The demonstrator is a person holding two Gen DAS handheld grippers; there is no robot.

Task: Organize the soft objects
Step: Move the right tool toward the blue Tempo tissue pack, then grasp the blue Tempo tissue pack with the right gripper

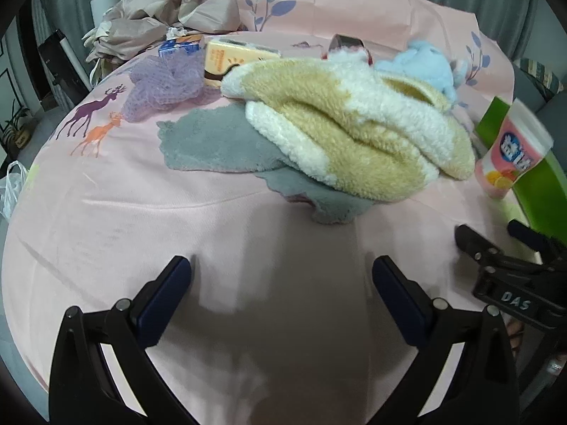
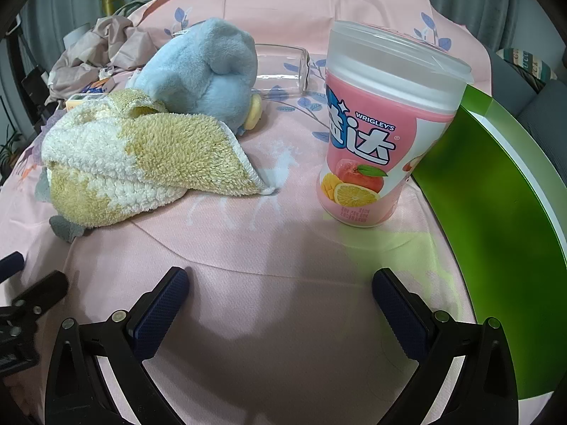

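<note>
Both wide open, nothing held! The yellow-and-white towel [image 1: 354, 124] lay ahead of the left gripper [image 1: 281, 272], long axis slanting rightward; the right gripper [image 2: 280, 283] sat farther off.

Bare pink sheet lies in front of both wide-open grippers, the left gripper [image 1: 281, 276] and the right gripper [image 2: 280, 287], with nothing between either pair of jaws. Farther in, the yellow-and-white towel [image 1: 354, 131] heaps over a grey cloth [image 1: 216, 145], blocking the middle. A blue plush toy [image 2: 205, 71] sits touching its far side. On the right, the pink gum canister [image 2: 382, 124] stands upright against a green box [image 2: 489, 212], which walls that edge. An open lane runs between towel and canister toward the clear glass [image 2: 280, 67] lying far back.
</note>
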